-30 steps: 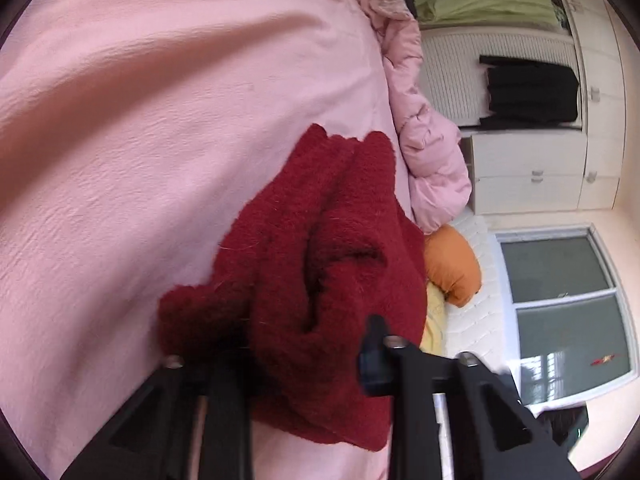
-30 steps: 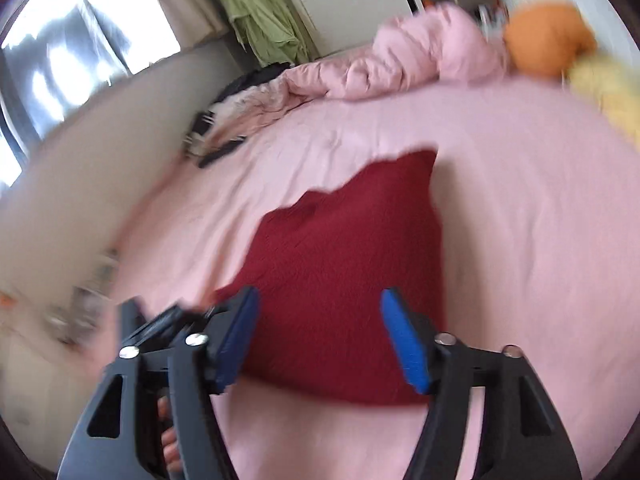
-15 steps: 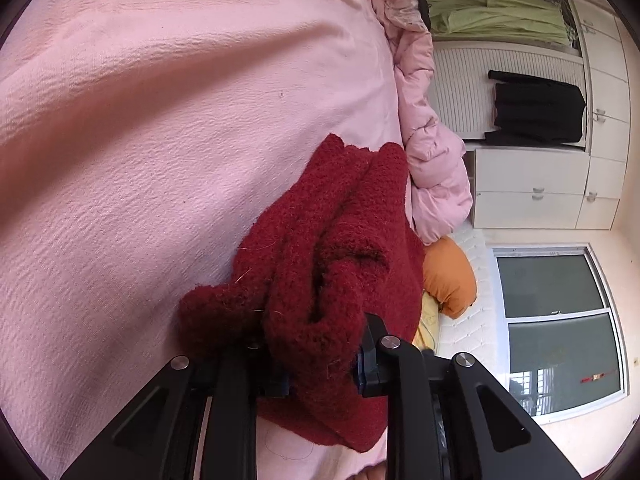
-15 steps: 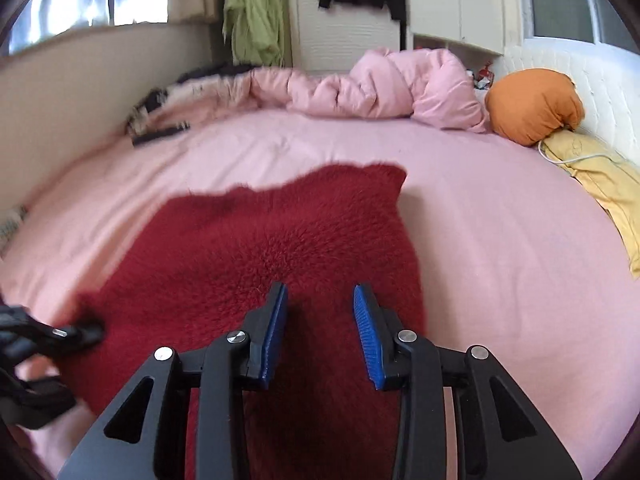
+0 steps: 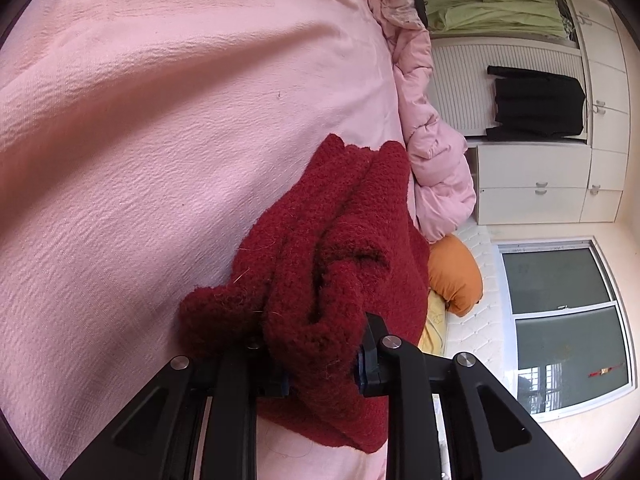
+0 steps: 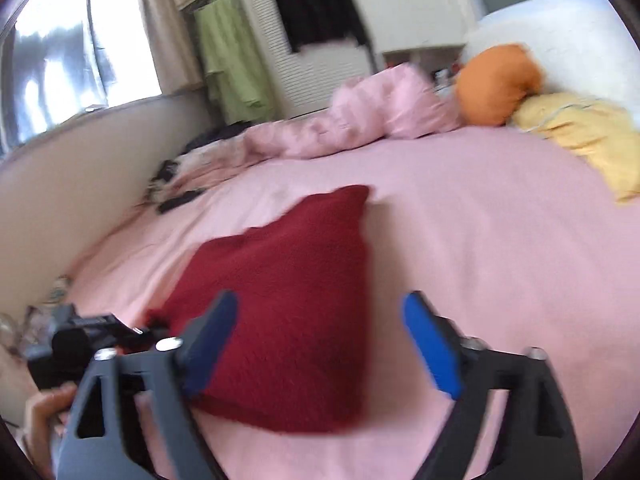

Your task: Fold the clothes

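Observation:
A dark red knitted sweater (image 5: 340, 248) lies on the pink bed sheet (image 5: 160, 140). My left gripper (image 5: 320, 364) is shut on a bunched edge of the sweater. In the right wrist view the sweater (image 6: 288, 300) lies partly spread on the bed, with its near edge under my right gripper (image 6: 320, 340). The right gripper is open wide, its blue pads (image 6: 430, 352) apart, just above the sweater's near part and holding nothing. The left gripper (image 6: 92, 332) shows at the left of that view, holding the sweater's corner.
A pink quilt (image 6: 360, 120) lies bunched along the far side of the bed. An orange cushion (image 6: 496, 84) and a yellow cloth (image 6: 584, 136) lie at the far right. A wardrobe with a black garment (image 5: 536, 108) and green clothes (image 5: 492, 12) stands beyond the bed.
My right gripper has opened wide from nearly shut and pulled back above the sweater. My left gripper has kept its hold on the bunched edge.

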`<state>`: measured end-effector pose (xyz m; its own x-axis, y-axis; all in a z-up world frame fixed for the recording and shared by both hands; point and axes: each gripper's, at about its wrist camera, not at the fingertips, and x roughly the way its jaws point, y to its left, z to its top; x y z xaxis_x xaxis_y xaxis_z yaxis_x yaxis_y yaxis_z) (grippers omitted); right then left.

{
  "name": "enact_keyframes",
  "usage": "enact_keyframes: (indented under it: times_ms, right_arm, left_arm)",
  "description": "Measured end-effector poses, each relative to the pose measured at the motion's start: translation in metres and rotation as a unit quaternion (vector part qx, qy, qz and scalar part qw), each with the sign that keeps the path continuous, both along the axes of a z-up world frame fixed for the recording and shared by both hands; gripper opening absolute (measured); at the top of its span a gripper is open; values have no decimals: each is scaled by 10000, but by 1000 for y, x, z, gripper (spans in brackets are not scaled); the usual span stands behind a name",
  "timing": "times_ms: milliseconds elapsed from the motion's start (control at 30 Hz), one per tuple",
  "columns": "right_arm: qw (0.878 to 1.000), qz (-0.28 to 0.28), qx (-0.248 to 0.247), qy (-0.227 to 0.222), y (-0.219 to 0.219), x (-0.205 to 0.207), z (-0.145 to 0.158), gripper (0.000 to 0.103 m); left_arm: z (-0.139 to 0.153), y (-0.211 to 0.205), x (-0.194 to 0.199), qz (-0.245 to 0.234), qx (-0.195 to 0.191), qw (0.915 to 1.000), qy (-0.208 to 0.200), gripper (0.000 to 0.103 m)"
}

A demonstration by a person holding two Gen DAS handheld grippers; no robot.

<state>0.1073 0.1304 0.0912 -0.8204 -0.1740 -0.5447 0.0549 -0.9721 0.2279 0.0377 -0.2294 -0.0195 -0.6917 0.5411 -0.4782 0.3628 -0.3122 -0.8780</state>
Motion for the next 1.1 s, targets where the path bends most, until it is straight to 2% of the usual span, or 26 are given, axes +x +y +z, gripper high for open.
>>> enact_keyframes:
  times_ms: [67, 100, 167, 233, 267, 333, 367, 433, 467, 500, 567, 633, 667, 700, 733, 767, 800, 867, 933, 967, 1000, 1100]
  right_arm:
    - [9973, 100, 314, -653, -8, 3, -17, 89]
    - [9952, 148, 522, -815, -15, 1, -24, 89]
    - [9903, 222, 935, -1001, -28, -4, -37, 88]
    - [9881, 276, 1058, -1079, -38, -14, -45, 80]
    - [9878, 332, 1023, -1126, -42, -20, -47, 73]
    - [9910, 376, 870, -943, -50, -25, -45, 65]
    - [9925, 372, 795, -849, -50, -25, -45, 56]
    - [9945, 205, 624, -813, -47, -32, -48, 30]
    - [9946, 129, 556, -863, -42, -32, -53, 23]
    - [9951, 73, 516, -844, -39, -29, -56, 21]
    - [9947, 56, 612, -818, -39, -21, -60, 23]
    - [9934, 46, 826, -797, -44, -15, -57, 34]
    - [9923, 4, 963, -780, -46, -13, -55, 46]
    - [9917, 32, 975, -832, -46, -15, -58, 51]
    - [9913, 71, 968, -894, -45, -19, -61, 49]
    - [9907, 110, 960, -957, -44, -22, -64, 18]
    - [9901, 67, 814, -1144, -38, -28, -69, 19]
    - [9921, 63, 618, -1089, -34, -26, -68, 19]
    - [9933, 5, 543, -1025, -31, -16, -60, 25]
    - [9932, -95, 514, -1042, -29, -12, -55, 34]
    - [9930, -247, 403, -1086, -25, -6, -48, 37]
    - [9961, -511, -124, -711, -22, 2, -9, 40]
  left_arm:
    - [-1, -1, 1, 12, 50, 10000, 1, 23]
    - [-1, -1, 1, 14, 56, 10000, 2, 23]
    - [0, 0, 1, 1, 21, 10000, 11, 23]
    - [0, 0, 1, -17, -22, 10000, 20, 23]
    - [0, 0, 1, -17, -31, 10000, 23, 23]
    - [0, 0, 0, -5, -24, 10000, 21, 23]
    - [0, 0, 0, -2, -26, 10000, 20, 23]
    - [0, 0, 0, -9, -34, 10000, 11, 23]
    - [0, -1, -1, -17, -39, 10000, 9, 23]
    - [0, -1, -1, -16, -33, 10000, 7, 22]
    - [-2, -2, 0, 20, 14, 10000, -3, 23]
    - [-2, -2, 1, 39, 54, 10000, -9, 23]
    - [-2, -2, 1, 43, 59, 10000, -11, 23]
    - [-2, -2, 2, 46, 63, 10000, -13, 23]
    - [-2, -2, 2, 39, 67, 10000, -16, 23]
    - [-2, -1, 2, 28, 71, 10000, -18, 23]
    - [-2, -1, 3, 27, 63, 10000, -18, 23]
    - [-3, -2, 4, 45, 84, 10000, -21, 23]
    - [-4, -2, 5, 76, 159, 9998, -31, 23]
    - [-5, -1, 6, 90, 184, 9998, -39, 23]
    - [-5, -1, 7, 96, 189, 9998, -52, 23]
    - [-1, 3, 9, 95, 58, 9999, -68, 23]
